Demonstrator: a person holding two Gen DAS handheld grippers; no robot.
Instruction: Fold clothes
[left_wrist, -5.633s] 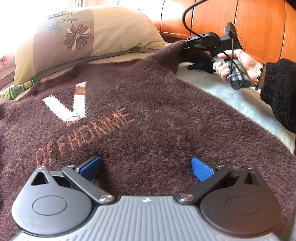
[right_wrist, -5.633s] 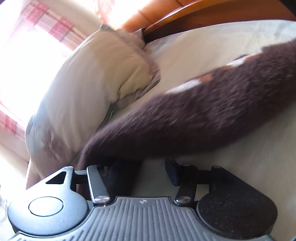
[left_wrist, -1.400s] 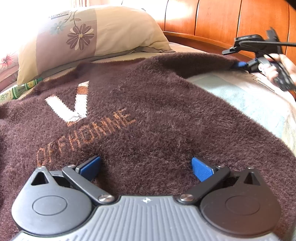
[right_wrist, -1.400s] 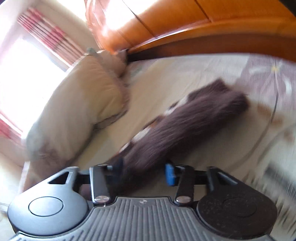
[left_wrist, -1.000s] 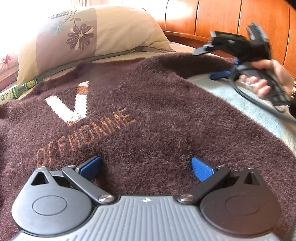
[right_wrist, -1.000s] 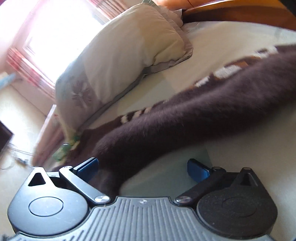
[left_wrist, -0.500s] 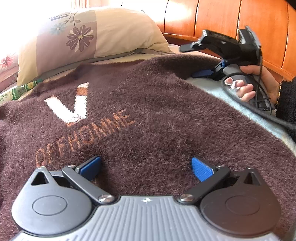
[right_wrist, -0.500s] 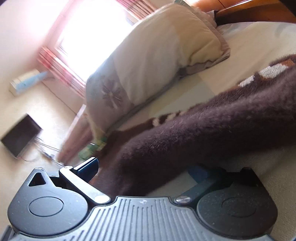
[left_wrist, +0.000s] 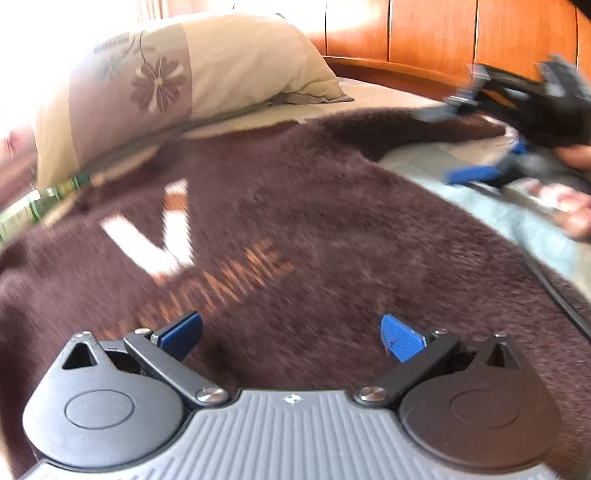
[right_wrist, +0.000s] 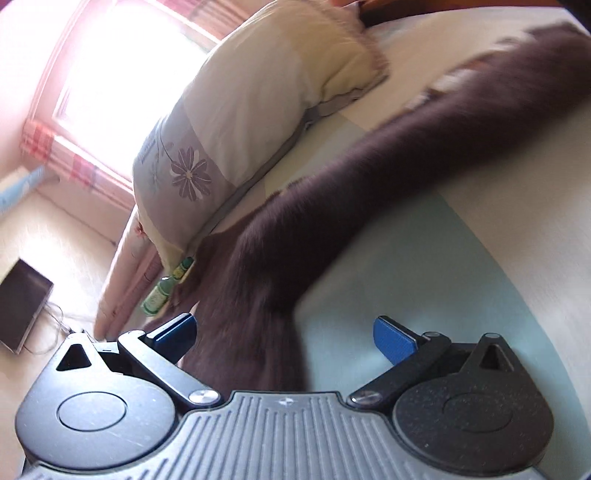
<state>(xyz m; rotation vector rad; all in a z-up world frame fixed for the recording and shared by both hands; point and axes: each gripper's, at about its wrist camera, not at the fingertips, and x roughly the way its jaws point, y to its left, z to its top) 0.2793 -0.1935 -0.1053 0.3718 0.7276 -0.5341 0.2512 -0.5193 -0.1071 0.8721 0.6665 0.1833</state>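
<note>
A fuzzy dark brown sweater (left_wrist: 295, 206) with a white V and orange lettering lies spread on the bed. My left gripper (left_wrist: 291, 334) hovers open just over its lower front, blue pads wide apart with nothing between them. One sleeve (right_wrist: 369, 184) stretches across the pale sheet toward the headboard. My right gripper (right_wrist: 284, 334) is open above the near end of that sleeve, which lies below the gap between its pads. In the left wrist view the right gripper (left_wrist: 476, 140) appears blurred at the far right, held by a hand (left_wrist: 569, 210).
A large cream pillow (left_wrist: 184, 74) with a flower print lies at the head of the bed, against the orange wooden headboard (left_wrist: 443, 37). A small green bottle (right_wrist: 162, 291) sits by the pillow at the bed's edge. Floor, a dark box (right_wrist: 22, 306) and a window are beyond.
The right gripper pulled the sleeve out toward the headboard, opened and let it go, then moved back along it. The left gripper stayed open over the sweater and now shifts, blurring its view.
</note>
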